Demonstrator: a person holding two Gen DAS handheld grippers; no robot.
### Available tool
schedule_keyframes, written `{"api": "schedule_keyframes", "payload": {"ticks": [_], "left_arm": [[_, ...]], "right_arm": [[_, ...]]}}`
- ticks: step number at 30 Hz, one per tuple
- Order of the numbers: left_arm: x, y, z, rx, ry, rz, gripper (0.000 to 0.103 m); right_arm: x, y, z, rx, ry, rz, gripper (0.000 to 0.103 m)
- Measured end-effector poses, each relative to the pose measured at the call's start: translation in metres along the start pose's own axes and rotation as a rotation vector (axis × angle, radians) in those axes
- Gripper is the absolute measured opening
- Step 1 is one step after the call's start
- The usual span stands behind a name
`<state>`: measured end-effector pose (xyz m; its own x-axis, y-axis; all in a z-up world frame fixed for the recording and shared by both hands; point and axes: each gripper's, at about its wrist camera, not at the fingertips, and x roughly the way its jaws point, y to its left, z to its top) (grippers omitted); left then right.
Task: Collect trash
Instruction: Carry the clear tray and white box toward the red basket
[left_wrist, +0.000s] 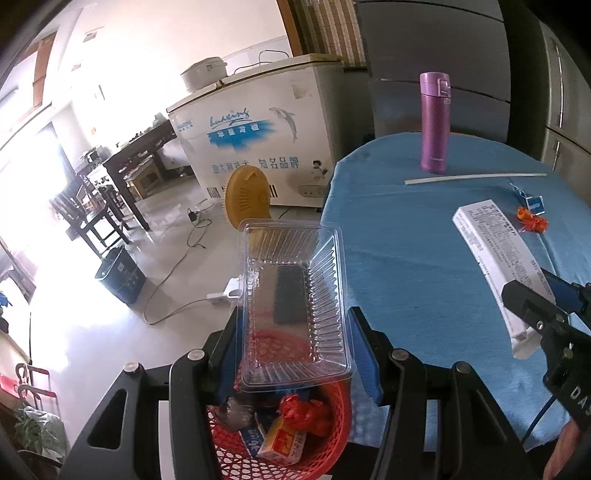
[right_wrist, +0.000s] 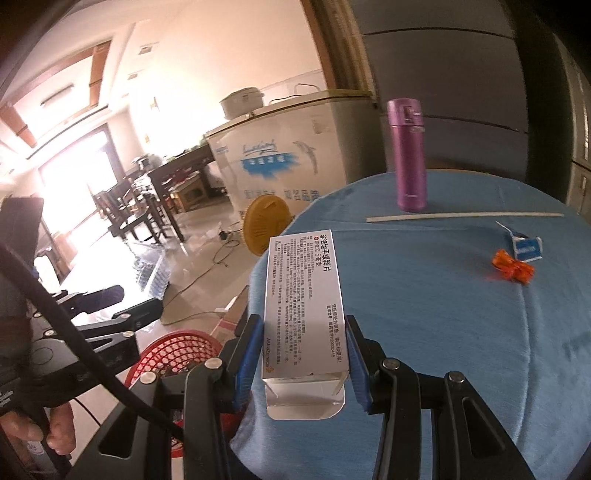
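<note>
My left gripper (left_wrist: 295, 354) is shut on a clear plastic tray (left_wrist: 293, 295), held above a red mesh basket (left_wrist: 332, 435) that holds a red wrapper, a small carton and crumpled plastic. My right gripper (right_wrist: 303, 365) is shut on a long white medicine box (right_wrist: 304, 295) with an open end flap, lifted over the left edge of the blue-clothed table (right_wrist: 443, 332). The same medicine box (left_wrist: 495, 254) and right gripper show at the right of the left wrist view. An orange wrapper (right_wrist: 513, 269), a blue-white packet (right_wrist: 524, 247) and a white straw (right_wrist: 465, 216) lie on the cloth.
A purple flask (right_wrist: 408, 155) stands upright at the table's far side. On the floor stand a dark bin (left_wrist: 120, 275), a yellow fan (left_wrist: 247, 199) and a white chest freezer (left_wrist: 258, 136), with cables. A hand (right_wrist: 37, 432) holds the left tool.
</note>
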<state>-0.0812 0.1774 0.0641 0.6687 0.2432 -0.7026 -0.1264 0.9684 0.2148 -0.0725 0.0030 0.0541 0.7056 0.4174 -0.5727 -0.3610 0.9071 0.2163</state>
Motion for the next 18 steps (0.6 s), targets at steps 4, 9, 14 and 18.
{"api": "schedule_keyframes", "payload": {"ticks": [4, 9, 14, 18], "left_arm": [[0.001, 0.006, -0.003, -0.008, 0.005, 0.012, 0.056], [0.003, 0.014, -0.006, -0.02, 0.014, 0.028, 0.056], [0.004, 0.023, -0.011, -0.035, 0.022, 0.045, 0.056], [0.007, 0.03, -0.014, -0.044, 0.031, 0.059, 0.056]], "right_arm": [[0.004, 0.01, -0.002, -0.023, 0.012, 0.025, 0.046], [0.013, 0.026, -0.003, -0.06, 0.034, 0.051, 0.046], [0.021, 0.038, -0.001, -0.089, 0.05, 0.075, 0.046], [0.03, 0.047, 0.001, -0.101, 0.068, 0.089, 0.046]]}}
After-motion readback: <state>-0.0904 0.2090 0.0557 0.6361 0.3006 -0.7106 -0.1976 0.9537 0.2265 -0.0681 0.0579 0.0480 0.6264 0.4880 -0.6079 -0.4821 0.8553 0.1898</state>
